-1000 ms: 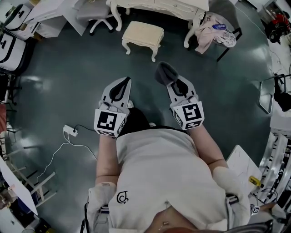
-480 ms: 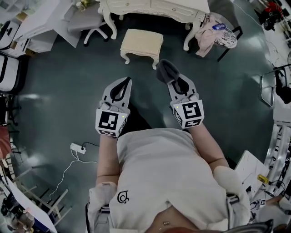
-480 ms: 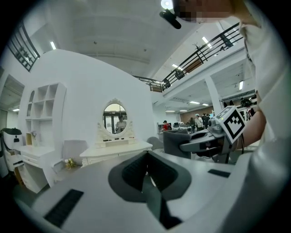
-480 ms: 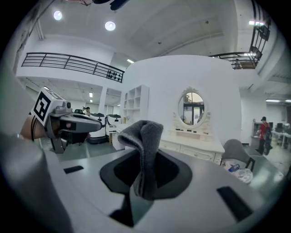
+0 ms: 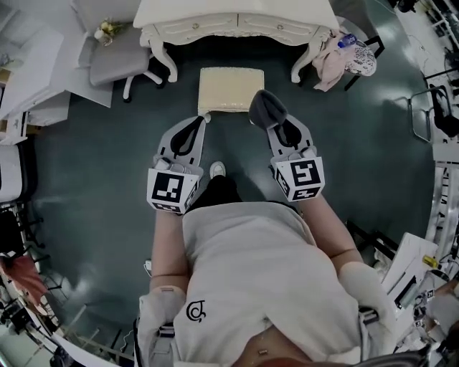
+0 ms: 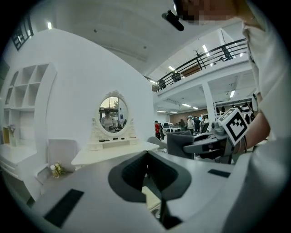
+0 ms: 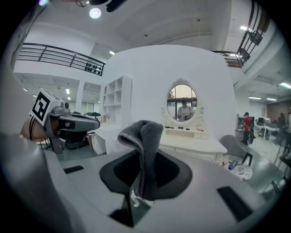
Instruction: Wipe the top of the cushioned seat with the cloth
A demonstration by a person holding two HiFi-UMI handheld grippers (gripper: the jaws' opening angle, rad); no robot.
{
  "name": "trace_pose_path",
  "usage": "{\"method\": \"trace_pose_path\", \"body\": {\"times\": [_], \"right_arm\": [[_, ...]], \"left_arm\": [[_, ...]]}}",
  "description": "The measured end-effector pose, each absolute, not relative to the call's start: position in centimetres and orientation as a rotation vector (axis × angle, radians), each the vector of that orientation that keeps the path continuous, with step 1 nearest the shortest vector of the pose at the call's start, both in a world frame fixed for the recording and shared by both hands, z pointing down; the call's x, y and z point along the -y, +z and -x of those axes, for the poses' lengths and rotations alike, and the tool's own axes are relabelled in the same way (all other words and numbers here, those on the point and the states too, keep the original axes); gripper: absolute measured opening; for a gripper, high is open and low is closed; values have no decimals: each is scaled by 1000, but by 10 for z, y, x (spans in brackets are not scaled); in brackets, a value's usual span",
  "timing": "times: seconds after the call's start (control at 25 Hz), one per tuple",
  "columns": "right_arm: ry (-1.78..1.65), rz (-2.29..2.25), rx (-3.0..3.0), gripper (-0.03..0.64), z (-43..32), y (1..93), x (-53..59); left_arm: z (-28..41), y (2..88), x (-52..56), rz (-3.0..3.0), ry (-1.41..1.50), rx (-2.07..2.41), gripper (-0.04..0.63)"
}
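The cream cushioned seat [image 5: 229,88], a small stool with white legs, stands on the dark floor in front of the white dressing table [image 5: 237,20]. My right gripper [image 5: 275,123] is shut on the grey cloth [image 5: 266,108], which sticks up past the jaws and hangs over the seat's near right corner in the head view. The cloth [image 7: 143,150] rises folded from the right gripper [image 7: 144,159]. My left gripper [image 5: 198,122] is shut and holds nothing, its tips at the seat's near left corner. A strip of the seat [image 6: 150,198] shows through the left gripper [image 6: 146,155].
A grey office chair [image 5: 118,63] stands left of the dressing table. A dark chair with pink clothes [image 5: 341,59] stands at its right. An oval mirror [image 7: 182,102] tops the table. My white shoe [image 5: 216,170] shows between the grippers. Clutter lines the room's edges.
The person has walked forward, and the seat has come from far ahead to right under the gripper tips. Both grippers stay shut, and the cloth stays in the right one.
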State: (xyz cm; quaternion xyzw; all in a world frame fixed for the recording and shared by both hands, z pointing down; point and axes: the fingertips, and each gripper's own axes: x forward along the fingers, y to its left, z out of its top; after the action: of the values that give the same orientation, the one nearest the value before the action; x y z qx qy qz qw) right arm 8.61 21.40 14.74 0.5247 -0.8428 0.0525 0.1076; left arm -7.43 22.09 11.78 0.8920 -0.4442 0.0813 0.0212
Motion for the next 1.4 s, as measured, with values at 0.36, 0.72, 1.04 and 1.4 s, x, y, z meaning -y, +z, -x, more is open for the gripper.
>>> {"method": "trace_pose_path", "body": {"times": [0.36, 0.72, 1.04, 1.4], "right_arm": [[252, -1581, 2332, 77, -26, 189, -117], [357, -1491, 2276, 78, -22, 276, -36], [568, -1367, 2260, 78, -16, 389, 40], [741, -1172, 2222, 78, 11, 528, 92]], "left_arm": [[130, 147, -105, -2756, 226, 1183, 12], [110, 228, -46, -2670, 202, 1115, 12], [98, 303, 22, -2605, 210, 1148, 12], [102, 392, 68, -2527, 227, 1206, 12]]}}
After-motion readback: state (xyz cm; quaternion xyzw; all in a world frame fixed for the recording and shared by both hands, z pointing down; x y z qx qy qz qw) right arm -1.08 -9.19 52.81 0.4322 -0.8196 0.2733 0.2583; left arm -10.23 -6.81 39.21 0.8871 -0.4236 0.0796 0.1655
